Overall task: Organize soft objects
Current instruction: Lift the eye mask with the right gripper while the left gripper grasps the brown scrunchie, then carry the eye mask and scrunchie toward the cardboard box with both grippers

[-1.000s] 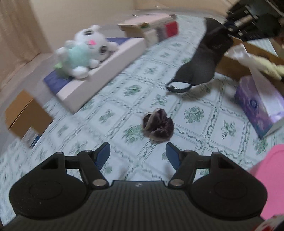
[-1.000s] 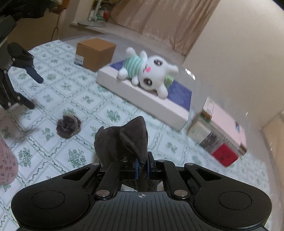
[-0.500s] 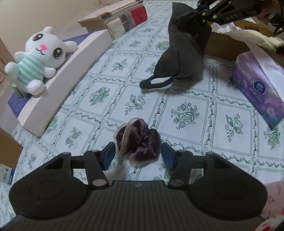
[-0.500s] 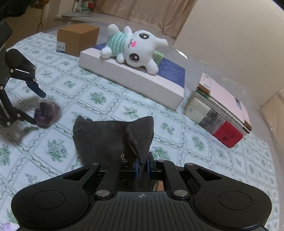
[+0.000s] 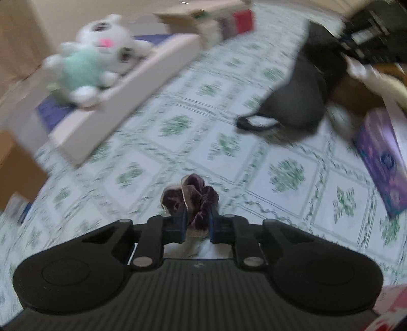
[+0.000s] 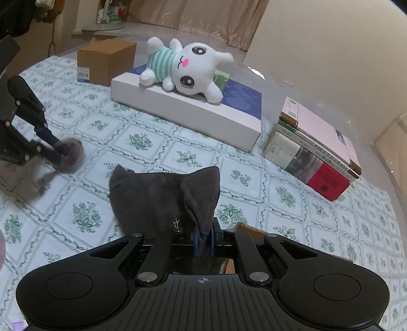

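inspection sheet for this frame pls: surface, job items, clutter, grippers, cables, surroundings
Surface: table under a white cloth with green floral squares.
Job's things: purple scrunchie pinched in the left gripper; dark grey cloth pinched by a corner in the right gripper, the rest draping toward the table; white plush bunny lying on the flat white box.
Clutter: cardboard box, stack of books, purple tissue box.
Grippers: both shut on soft items; left-wrist view is motion-blurred.
Cables: nothing seen.
Surroundings: beige walls, curtain at the back.
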{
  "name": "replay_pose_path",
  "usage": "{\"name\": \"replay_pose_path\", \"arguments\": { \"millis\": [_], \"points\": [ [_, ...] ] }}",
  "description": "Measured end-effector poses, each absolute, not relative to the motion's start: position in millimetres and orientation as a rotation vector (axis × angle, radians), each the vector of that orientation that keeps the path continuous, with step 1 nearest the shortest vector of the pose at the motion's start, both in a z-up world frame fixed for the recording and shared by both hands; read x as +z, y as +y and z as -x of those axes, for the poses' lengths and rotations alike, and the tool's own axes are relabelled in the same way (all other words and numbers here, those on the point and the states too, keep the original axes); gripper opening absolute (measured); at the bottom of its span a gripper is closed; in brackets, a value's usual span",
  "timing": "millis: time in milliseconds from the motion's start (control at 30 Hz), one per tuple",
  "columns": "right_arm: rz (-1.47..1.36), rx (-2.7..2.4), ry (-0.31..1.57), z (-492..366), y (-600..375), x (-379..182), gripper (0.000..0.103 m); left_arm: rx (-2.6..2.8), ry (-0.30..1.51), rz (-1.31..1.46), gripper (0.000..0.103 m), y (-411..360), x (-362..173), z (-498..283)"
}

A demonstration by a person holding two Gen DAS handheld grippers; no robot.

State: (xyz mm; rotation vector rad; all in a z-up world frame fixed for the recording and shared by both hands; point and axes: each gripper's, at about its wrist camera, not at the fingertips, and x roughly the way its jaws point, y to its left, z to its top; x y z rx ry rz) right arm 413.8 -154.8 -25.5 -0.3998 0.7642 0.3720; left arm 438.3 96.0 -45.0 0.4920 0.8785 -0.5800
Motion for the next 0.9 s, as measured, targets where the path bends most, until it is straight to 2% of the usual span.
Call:
{"name": "replay_pose_path", "arguments": {
  "millis": [133,467,900],
  "points": [
    [0.371,0.374,0.747,-399.0,-154.8,-6.7,0.009,-0.477,0.860,-0.389,0.008,116.2,-11.0,-423.3],
    [0.314,0.383,0.666,-344.2,-158.7,56.1,0.009,-0.302,0.816,-0.203,0.008,142.6,67.1,-349.7],
    [0.244,0.391,0.575,-266.7,-187.8,125.0,0.009,-0.231,0.761,-0.103,0.008,113.3,130.4,-249.9]
  ]
}}
